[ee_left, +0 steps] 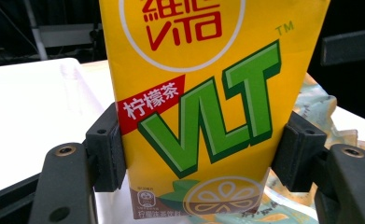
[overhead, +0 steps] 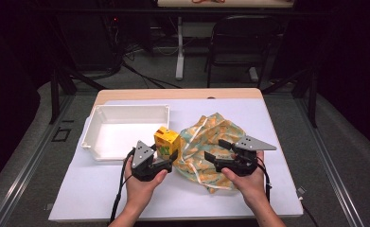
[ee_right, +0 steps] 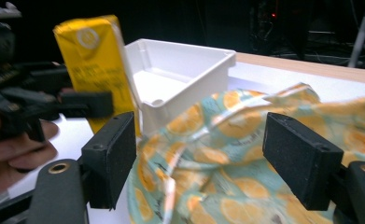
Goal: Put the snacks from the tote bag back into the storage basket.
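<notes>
The carton (ee_left: 208,107) is bright yellow, with big green letters edged in white, a red banner bearing white characters, red lettering inside a white ring, and a brown band with a pale lemon slice at its foot. The cloth (overhead: 206,142) is pale teal patterned with orange citrus slices. The tray (overhead: 126,130) is plain white. The bench (overhead: 263,123) wears white over what looks like light wood at its far edge. Both tongs (overhead: 166,156) (overhead: 213,150) are black.
</notes>
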`<move>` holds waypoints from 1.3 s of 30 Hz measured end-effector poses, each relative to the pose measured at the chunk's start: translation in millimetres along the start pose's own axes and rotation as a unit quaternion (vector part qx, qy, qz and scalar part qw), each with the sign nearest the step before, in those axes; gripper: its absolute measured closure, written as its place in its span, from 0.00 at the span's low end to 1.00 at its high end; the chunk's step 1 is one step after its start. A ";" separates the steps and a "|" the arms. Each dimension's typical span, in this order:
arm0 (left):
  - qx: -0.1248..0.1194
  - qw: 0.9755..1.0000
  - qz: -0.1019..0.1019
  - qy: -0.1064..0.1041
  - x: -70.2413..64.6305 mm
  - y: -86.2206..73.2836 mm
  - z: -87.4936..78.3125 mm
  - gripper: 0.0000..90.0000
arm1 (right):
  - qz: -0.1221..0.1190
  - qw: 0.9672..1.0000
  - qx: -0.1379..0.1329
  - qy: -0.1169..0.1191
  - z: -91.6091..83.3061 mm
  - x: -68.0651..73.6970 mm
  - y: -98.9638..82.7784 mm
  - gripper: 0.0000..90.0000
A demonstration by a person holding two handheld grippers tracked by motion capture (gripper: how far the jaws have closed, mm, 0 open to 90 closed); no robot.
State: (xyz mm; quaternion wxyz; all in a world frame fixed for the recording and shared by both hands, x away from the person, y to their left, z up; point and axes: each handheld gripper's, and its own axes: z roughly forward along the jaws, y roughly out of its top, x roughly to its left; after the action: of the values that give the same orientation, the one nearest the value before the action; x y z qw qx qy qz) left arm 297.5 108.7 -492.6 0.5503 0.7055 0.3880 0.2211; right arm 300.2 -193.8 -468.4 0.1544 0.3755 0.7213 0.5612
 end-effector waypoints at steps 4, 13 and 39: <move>-0.003 1.000 -0.001 0.004 4.3 1.2 -4.1 0.36 | 0.002 1.000 0.003 -0.012 -4.3 -7.8 -7.2 0.28; -0.012 1.000 -0.009 0.010 12.8 4.2 -14.3 0.36 | 0.008 0.999 0.012 -0.036 -15.8 -23.1 -20.2 0.28; -0.034 0.997 -0.040 0.060 47.0 8.2 -38.9 0.36 | 0.016 0.998 0.015 -0.062 -28.3 -36.2 -37.5 0.28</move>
State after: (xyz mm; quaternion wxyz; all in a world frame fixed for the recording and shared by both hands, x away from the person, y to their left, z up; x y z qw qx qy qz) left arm 299.5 168.6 -478.7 0.5577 0.6560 0.4407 0.2538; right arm 292.4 -242.6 -501.2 0.1845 0.4234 0.7126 0.5282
